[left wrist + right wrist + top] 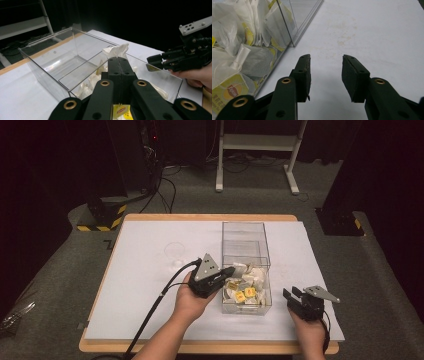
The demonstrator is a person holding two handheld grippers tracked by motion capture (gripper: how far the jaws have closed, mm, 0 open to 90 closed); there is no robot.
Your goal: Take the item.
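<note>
A clear plastic box (245,223) with two compartments stands on the white table cover (145,285). Its far compartment is bare, and its near one holds several tea bags (247,292) with yellow tags. My left gripper (231,270) reaches over the near compartment's left wall. In the left gripper view its jaws (119,60) are shut, with a white tea bag (116,50) standing up from their tip. My right gripper (291,293) hangs open over the bare cover, right of the box. In the right gripper view the box wall (287,27) and tea bags (234,55) lie left of its jaws (325,60).
A faint round outline (175,251) shows on the cover left of the box. The table's wooden edge (210,217) runs along the far side. A white frame (257,142) and black stands are on the floor beyond. A cable (155,302) trails from my left gripper.
</note>
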